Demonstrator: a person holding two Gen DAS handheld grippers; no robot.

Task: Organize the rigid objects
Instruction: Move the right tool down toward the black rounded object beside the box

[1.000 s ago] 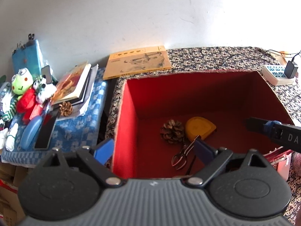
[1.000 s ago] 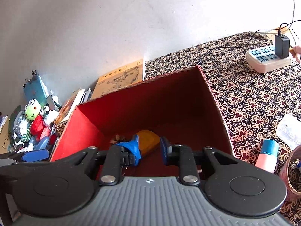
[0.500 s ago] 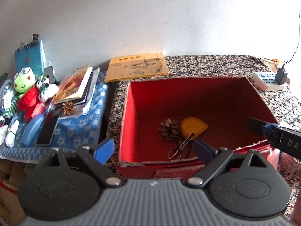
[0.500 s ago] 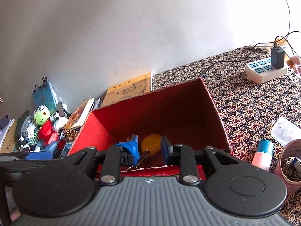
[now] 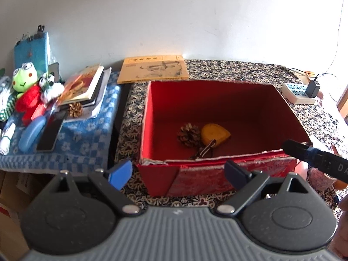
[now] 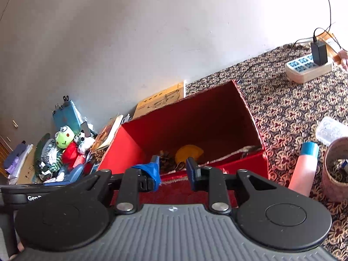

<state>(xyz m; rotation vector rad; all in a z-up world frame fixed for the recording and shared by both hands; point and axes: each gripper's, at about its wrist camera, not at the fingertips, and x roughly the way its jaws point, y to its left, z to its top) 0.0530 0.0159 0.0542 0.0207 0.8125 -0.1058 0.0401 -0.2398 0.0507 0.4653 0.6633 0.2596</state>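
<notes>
A: Both grippers hang before the red box (image 5: 217, 174) at frame centre. What sits inside?

B: A pinecone (image 5: 188, 134), a yellow piece (image 5: 215, 133) and a metal tool (image 5: 204, 151) lie on its floor.

A: And the jaws?

B: The left gripper (image 5: 178, 173) stands wide and empty; the right gripper (image 6: 173, 170) shows a narrow gap with nothing between.

A: The step?

B: Likely between picks. Next, reach the loose pinecone (image 5: 75, 109), centre left.

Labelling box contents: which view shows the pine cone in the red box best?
Left wrist. It looks down into the red box, so the pine cone lies whole beside the yellow tape measure. In the right wrist view the cone is half hidden behind the right gripper.
</notes>
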